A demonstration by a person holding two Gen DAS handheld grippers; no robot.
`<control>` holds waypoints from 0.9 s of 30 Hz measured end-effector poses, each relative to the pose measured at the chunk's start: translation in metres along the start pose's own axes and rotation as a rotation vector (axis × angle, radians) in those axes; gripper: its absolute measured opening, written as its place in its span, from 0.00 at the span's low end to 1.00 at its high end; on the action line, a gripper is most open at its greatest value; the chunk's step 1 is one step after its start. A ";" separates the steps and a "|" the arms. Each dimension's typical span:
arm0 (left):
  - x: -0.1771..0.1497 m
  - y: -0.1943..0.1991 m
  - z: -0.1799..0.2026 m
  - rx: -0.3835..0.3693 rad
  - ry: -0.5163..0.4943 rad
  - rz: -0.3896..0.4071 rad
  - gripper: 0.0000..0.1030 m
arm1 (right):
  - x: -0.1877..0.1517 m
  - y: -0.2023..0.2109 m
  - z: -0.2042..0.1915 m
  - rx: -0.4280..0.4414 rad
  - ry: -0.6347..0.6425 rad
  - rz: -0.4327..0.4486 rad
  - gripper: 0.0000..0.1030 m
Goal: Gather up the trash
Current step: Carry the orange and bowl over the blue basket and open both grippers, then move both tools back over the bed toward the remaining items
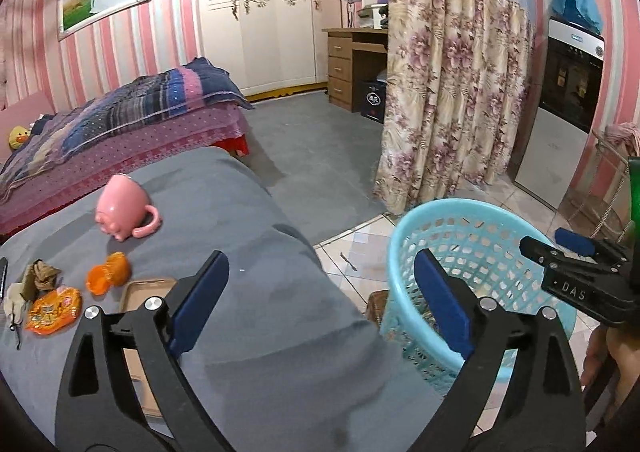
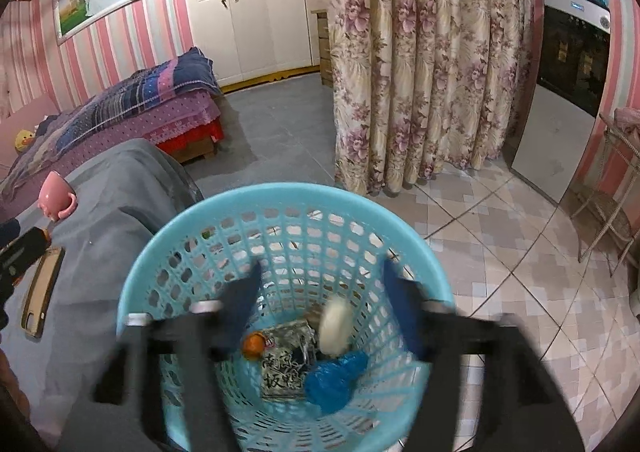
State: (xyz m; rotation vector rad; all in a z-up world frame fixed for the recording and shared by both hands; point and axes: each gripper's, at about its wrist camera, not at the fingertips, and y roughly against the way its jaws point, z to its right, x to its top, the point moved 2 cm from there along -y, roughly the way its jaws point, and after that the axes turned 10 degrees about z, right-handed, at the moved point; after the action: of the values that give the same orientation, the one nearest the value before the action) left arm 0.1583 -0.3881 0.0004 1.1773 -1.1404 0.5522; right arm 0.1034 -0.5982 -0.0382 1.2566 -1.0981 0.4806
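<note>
While the left gripper (image 1: 320,304) hangs with its jaws spread and nothing between them, the left wrist view shows the blue basket (image 1: 436,219) on the tiled floor just beside the grey-covered table (image 1: 256,211). On that table, well away from the basket, lie what looks like remaining trash: an orange wrapper (image 1: 54,310), an orange peel piece (image 1: 109,274) and a crumpled brownish scrap (image 1: 40,278); a pink mug (image 1: 120,207) on its side and a phone case (image 1: 146,290) nearer the basket are probably not trash. The right gripper (image 1: 576,252) appears over the basket's far rim. From the right wrist view, the right gripper (image 2: 320,312) is blurred, jaws apart and empty, directly above the basket (image 2: 168,248); a pale round piece (image 2: 335,326) sits mid-basket, apparently dropping. Below it rest a printed packet (image 2: 284,368), a blue bag (image 2: 336,378) and an orange scrap (image 2: 255,346). To finish this drop cleanly, I judge the jaws should stay wide and centred over the basket until the piece settles, then lift straight clear of the rim.
</note>
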 end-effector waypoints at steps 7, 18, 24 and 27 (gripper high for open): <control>0.003 0.016 -0.026 0.022 0.026 0.016 0.89 | 0.005 0.012 -0.021 -0.019 0.033 0.039 0.90; -0.006 0.047 -0.087 0.080 0.074 0.034 0.94 | 0.014 0.031 -0.079 0.010 0.069 0.096 0.96; -0.015 0.066 -0.148 0.151 0.101 0.031 0.95 | 0.017 0.038 -0.132 0.080 0.102 0.124 0.96; -0.020 0.074 -0.181 0.194 0.115 0.031 0.95 | 0.017 0.041 -0.163 0.122 0.125 0.134 0.96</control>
State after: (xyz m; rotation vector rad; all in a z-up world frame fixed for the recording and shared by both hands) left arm 0.1612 -0.1921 0.0211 1.2778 -1.0250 0.7589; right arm 0.1413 -0.4404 0.0095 1.2451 -1.0640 0.7277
